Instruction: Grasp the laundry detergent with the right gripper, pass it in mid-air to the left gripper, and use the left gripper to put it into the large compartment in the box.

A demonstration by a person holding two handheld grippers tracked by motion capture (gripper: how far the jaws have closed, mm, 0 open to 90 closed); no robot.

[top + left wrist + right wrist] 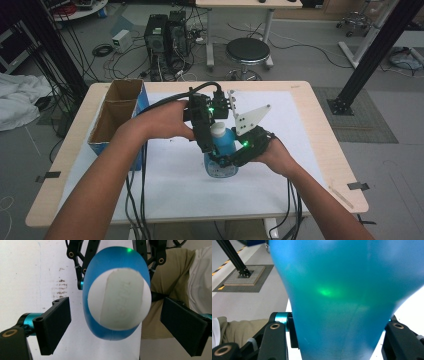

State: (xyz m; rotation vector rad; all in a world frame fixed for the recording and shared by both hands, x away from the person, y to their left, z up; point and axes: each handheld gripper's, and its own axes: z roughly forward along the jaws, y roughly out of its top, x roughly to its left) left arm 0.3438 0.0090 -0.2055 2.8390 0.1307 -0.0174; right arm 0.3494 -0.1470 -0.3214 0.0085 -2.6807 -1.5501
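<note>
The right gripper (227, 159) clamps the lower body of the blue bottle (220, 150) above the white sheet (165, 175); the left gripper (115, 322) (jaws wide apart, touching nothing) straddles its white cap (119, 302); a cardboard box (116, 116) sits well apart

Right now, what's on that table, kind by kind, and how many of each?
Blue bottle: 1
Cardboard box: 1
White sheet: 1
Handheld tools: 2, left and right
Total: 5
</note>
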